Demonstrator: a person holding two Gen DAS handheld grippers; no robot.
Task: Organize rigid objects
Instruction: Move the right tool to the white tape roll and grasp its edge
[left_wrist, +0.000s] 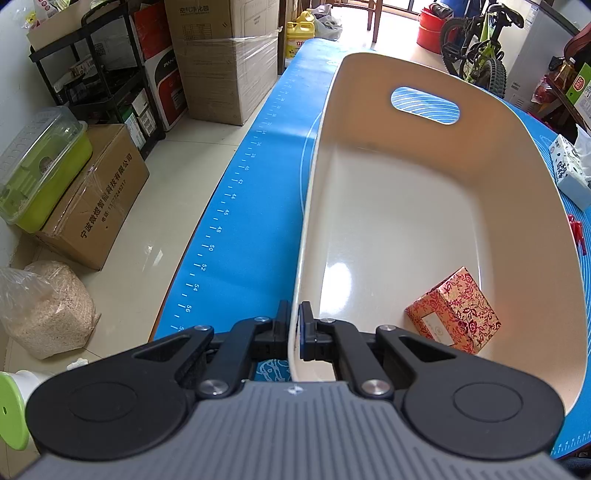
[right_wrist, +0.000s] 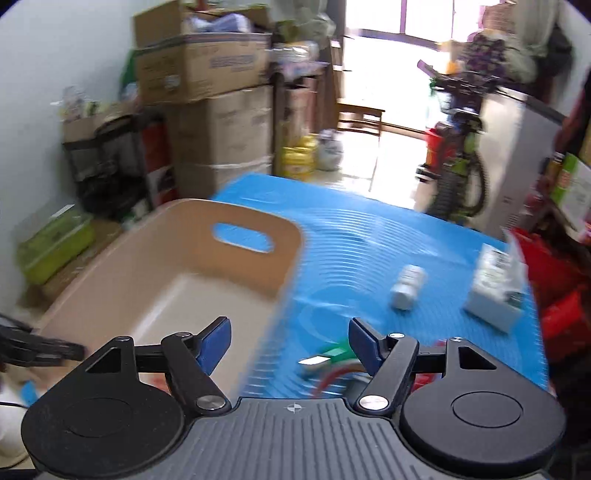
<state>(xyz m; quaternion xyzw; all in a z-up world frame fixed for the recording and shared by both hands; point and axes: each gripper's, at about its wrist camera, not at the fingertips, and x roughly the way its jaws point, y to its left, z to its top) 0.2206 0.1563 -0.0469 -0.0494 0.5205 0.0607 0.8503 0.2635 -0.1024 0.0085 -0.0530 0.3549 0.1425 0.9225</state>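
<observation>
The left gripper (left_wrist: 294, 323) is clamped on the wall of the stiff beige basket (left_wrist: 517, 155). The right gripper (right_wrist: 290, 341) stands wide and empty. The small white bottle (right_wrist: 407, 287) looks light, hard and likely to roll, so a hold across its middle seems best.

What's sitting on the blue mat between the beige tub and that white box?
A small white bottle lies on its side between the tub and the white box. The right wrist view shows it, blurred.

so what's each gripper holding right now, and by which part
The left gripper is clamped on the near rim of the beige basket. The right gripper is open and holds nothing.
</observation>
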